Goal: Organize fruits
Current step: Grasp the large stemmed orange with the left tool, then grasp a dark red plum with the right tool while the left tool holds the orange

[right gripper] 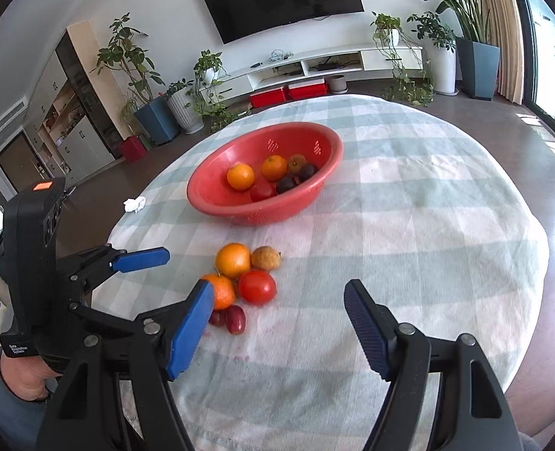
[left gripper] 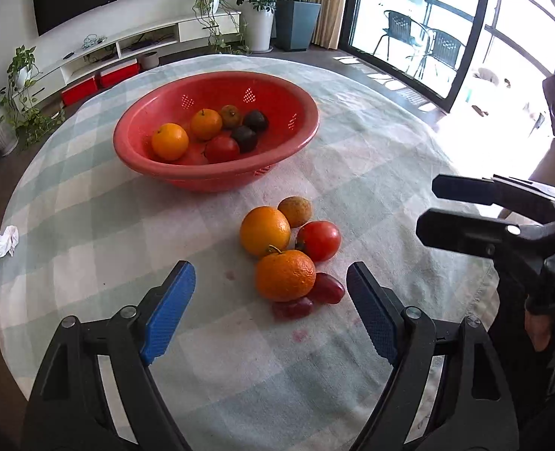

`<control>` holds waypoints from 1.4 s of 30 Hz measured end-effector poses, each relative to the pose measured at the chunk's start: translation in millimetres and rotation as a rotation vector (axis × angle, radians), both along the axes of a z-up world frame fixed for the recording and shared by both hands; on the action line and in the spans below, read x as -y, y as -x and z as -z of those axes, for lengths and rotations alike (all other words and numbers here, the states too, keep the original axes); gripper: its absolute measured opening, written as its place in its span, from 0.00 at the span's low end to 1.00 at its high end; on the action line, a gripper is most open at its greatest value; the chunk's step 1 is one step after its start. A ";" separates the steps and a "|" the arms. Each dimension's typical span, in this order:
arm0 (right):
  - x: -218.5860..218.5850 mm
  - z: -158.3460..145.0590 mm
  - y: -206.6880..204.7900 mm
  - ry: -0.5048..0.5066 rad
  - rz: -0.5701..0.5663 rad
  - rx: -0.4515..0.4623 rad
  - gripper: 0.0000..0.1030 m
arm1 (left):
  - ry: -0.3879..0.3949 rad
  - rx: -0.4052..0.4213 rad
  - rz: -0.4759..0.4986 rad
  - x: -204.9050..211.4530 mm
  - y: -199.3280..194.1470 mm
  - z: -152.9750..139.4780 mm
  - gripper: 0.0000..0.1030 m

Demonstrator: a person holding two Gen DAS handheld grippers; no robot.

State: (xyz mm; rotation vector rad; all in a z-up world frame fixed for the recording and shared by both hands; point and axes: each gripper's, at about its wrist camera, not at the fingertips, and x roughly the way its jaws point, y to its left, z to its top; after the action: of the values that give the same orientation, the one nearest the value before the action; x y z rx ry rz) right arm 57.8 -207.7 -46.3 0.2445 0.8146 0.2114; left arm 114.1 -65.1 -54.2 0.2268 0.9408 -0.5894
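Both hand-held grippers hang released and empty over a small pile of fruit on the tabletop.

The left hand-held gripper [left gripper: 270, 310] has its blue pads spread wide, and the nearest orange [left gripper: 285, 275] lies just ahead between them, with two red grapes [left gripper: 307, 297] touching it on the right. Beyond it sit a second orange [left gripper: 264, 230], a tomato [left gripper: 319, 240] and a small brownish fruit [left gripper: 294, 211], all bunched together. Farther ahead stands the red bowl [left gripper: 145, 129], already holding two oranges, a tomato, two dark fruits and a brownish one. The right hand-held gripper [right gripper: 279, 314] is likewise spread, with the pile ahead toward its left finger. A crumpled tissue [left gripper: 5, 240] lies far left on the checked tablecloth [left gripper: 371, 150].
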 end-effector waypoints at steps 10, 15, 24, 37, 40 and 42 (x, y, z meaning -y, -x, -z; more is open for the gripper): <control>0.0 4.6 11.0 -0.013 0.003 0.002 0.71 | -0.018 -0.056 -0.020 6.7 -11.5 16.4 0.56; 0.0 5.4 11.3 -0.012 0.001 0.001 0.70 | -0.018 -0.073 -0.023 10.2 -16.1 23.1 0.56; -1.1 9.4 13.3 -0.006 0.000 -0.007 0.67 | 0.015 -0.086 -0.012 11.9 -22.1 23.1 0.40; -4.2 12.1 10.4 0.003 -0.003 -0.012 0.64 | 0.054 -0.094 -0.027 2.2 -23.0 20.6 0.37; -8.7 14.7 9.5 0.011 -0.015 -0.021 0.64 | 0.064 -0.087 -0.037 -4.1 -21.6 17.6 0.37; -13.2 17.6 8.5 0.023 -0.028 -0.026 0.63 | 0.076 -0.082 -0.046 -10.5 -20.0 14.4 0.37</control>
State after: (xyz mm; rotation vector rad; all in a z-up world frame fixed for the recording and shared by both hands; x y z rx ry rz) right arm 49.3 -194.6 -63.9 0.2146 0.8463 0.2254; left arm 134.1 -54.6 -68.7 0.1134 0.9987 -0.5941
